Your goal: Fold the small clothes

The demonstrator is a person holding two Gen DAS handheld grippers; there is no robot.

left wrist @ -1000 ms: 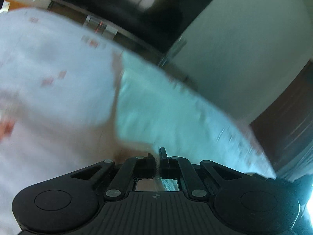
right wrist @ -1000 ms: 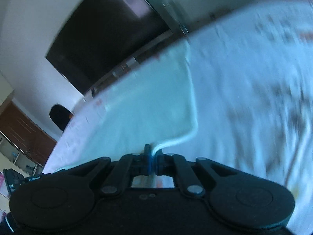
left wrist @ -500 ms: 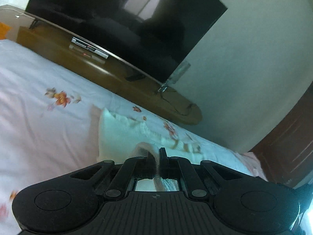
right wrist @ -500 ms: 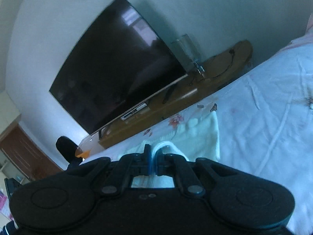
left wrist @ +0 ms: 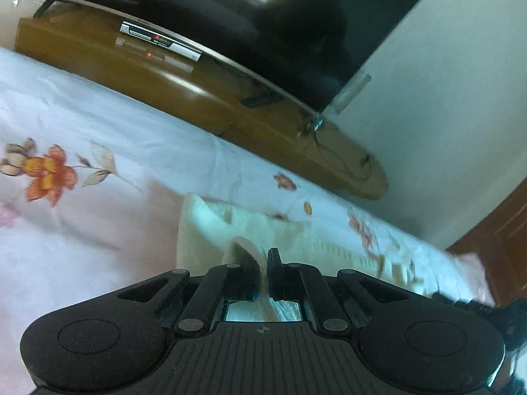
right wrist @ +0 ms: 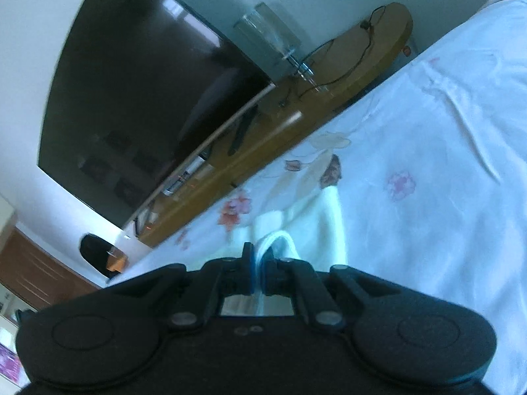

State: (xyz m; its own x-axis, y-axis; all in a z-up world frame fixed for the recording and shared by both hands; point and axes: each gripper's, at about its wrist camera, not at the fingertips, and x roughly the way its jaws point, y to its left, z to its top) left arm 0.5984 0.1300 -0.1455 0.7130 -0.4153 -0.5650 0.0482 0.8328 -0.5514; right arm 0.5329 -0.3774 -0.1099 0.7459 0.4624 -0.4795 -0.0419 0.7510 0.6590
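A small pale cream garment (left wrist: 210,230) lies on the floral bedsheet just ahead of both grippers; it also shows in the right wrist view (right wrist: 316,230). My left gripper (left wrist: 262,263) is shut on a folded edge of the garment, which sticks up between its jaws. My right gripper (right wrist: 258,256) is shut on another edge of the same garment, a white loop of cloth standing above its jaws. Most of the garment near the grippers is hidden by their black bodies.
The white bedsheet (left wrist: 82,223) with orange and pink flowers spreads left and right. Beyond the bed's far edge stand a wooden TV stand (left wrist: 184,79) with a set-top box (left wrist: 158,38) and a large dark TV (right wrist: 138,98). A brown door (left wrist: 504,230) is at right.
Both grippers have tipped up and moved toward the bed's far edge with the garment's edges held. The cloth that filled both views now lies low ahead of the jaws.
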